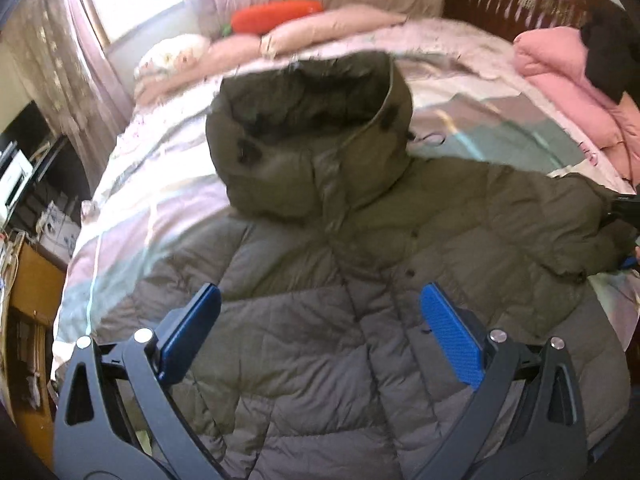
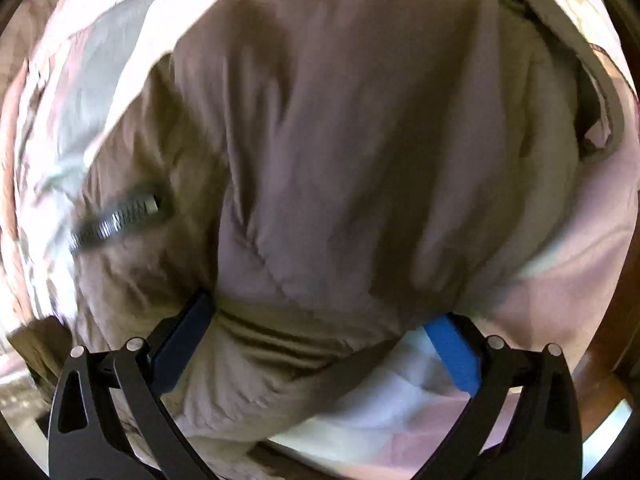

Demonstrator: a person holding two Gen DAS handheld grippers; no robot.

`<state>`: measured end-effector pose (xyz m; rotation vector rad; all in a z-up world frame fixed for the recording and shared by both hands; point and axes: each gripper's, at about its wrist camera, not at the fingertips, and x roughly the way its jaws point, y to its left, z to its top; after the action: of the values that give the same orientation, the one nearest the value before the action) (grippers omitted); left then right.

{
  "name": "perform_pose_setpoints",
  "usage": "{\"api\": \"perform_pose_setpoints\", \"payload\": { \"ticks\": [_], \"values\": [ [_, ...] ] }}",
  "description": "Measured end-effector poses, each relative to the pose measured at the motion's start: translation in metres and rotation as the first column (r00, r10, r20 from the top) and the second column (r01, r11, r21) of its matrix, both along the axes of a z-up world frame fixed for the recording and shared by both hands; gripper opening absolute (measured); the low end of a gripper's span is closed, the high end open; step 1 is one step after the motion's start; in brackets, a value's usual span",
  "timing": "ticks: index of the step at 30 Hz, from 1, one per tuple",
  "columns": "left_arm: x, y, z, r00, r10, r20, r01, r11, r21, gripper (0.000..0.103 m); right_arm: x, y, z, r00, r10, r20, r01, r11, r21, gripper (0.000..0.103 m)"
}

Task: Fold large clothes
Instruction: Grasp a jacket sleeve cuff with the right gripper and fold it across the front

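Nearest the lens, the left gripper [image 1: 320, 320] hangs spread and empty over the olive-green quilted hooded down jacket [image 1: 360, 260], which lies front-up on the pastel striped quilt of the bed [image 1: 160, 184], hood toward the pillows, flattened ready for folding. The right gripper [image 2: 320, 328] straddles a puffy sleeve edge [image 2: 280, 340], jaws wide and not yet visibly pinching. Bare quilt on both sides leaves room to fold inward.

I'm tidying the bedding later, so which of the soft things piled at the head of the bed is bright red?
The long carrot-shaped plush, lying on the pale pink pillows; everything around it is pink or floral.
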<state>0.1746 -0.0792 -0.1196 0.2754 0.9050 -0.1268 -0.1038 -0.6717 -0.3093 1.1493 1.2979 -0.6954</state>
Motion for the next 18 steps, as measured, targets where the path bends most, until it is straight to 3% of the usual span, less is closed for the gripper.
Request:
{"api": "perform_pose_setpoints", "payload": {
  "ticks": [1, 3, 6, 8, 11, 13, 15, 16, 17, 18],
  "values": [
    [-0.003, -0.002, 0.003, 1.000, -0.008, 0.012, 0.008, 1.000, 0.002, 0.101, -0.004, -0.001, 0.008, 1.000, 0.004, 0.019, -0.004, 1.000, -0.026, 0.074],
    [-0.003, -0.007, 0.005, 1.000, -0.016, 0.020, 0.016, 1.000, 0.013, 0.101, -0.009, -0.004, 0.029, 0.996, 0.013, 0.090, -0.008, 0.998, -0.058, 0.022],
    [-0.004, -0.010, 0.005, 1.000, -0.020, 0.015, 0.020, 1.000, 0.019, 0.101, -0.026, 0.011, 0.078, 0.980, 0.029, 0.197, 0.001, 0.989, -0.147, 0.017],
    [-0.002, -0.009, 0.003, 1.000, -0.012, 0.005, 0.011, 1.000, 0.014, 0.101, -0.007, 0.029, 0.120, 0.965, 0.093, 0.245, -0.040, 0.976, -0.213, 0.016],
    [0.002, -0.006, -0.001, 1.000, 0.006, -0.023, -0.006, 1.000, -0.009, 0.101, -0.019, 0.085, 0.173, 0.892, 0.246, 0.380, -0.141, 0.949, -0.283, 0.016],
    [0.004, -0.002, -0.004, 0.999, 0.017, -0.043, -0.018, 0.999, -0.028, 0.101, -0.025, 0.136, 0.211, 0.800, 0.394, 0.452, -0.259, 0.907, -0.333, 0.016],
    [0.008, 0.003, -0.006, 0.997, 0.036, -0.065, -0.039, 0.998, -0.048, 0.101, -0.022, 0.192, 0.231, 0.672, 0.548, 0.498, -0.414, 0.835, -0.362, 0.018],
    [0.010, 0.006, -0.008, 0.996, 0.046, -0.073, -0.050, 0.997, -0.053, 0.101, -0.021, 0.224, 0.238, 0.591, 0.638, 0.495, -0.514, 0.770, -0.378, 0.019],
    [0.011, 0.007, -0.010, 0.996, 0.056, -0.076, -0.060, 0.997, -0.055, 0.101, -0.017, 0.258, 0.241, 0.490, 0.736, 0.468, -0.629, 0.670, -0.395, 0.024],
    [0.012, 0.010, -0.011, 0.994, 0.072, -0.077, -0.076, 0.996, -0.054, 0.101, -0.020, 0.285, 0.241, 0.402, 0.804, 0.439, -0.714, 0.575, -0.399, 0.038]
  ]
}}
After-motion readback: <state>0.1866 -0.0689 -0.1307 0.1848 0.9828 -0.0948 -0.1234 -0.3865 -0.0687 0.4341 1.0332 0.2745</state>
